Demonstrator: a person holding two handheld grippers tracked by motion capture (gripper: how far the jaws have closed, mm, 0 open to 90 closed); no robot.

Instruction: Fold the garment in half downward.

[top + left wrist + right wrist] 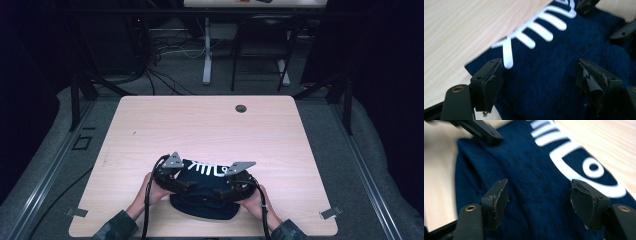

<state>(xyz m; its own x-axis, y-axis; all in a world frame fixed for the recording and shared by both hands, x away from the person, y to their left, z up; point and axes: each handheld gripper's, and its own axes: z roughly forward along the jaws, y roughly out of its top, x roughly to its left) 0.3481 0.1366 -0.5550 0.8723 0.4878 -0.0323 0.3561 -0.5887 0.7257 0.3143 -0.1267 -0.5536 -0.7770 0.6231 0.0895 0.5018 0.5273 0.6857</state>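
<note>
I have a claw in each hand, both low over a folded dark navy knit garment with a white fish-skeleton print, which lies on the near middle of the pale wooden table, close to my edge of it. My left gripper sits over the garment's left part and my right gripper over its right part, the two pointing in toward each other.

In the left gripper view my jaws stand wide apart with navy cloth spread between them; the pads do not pinch it. The white ribs of the print run just beyond them, by the cloth's edge.

In the right gripper view my jaws are likewise wide, nothing clamped, only flat cloth between. The fish's white ringed eye lies beyond the right-hand pad, near the bare wood.
</note>
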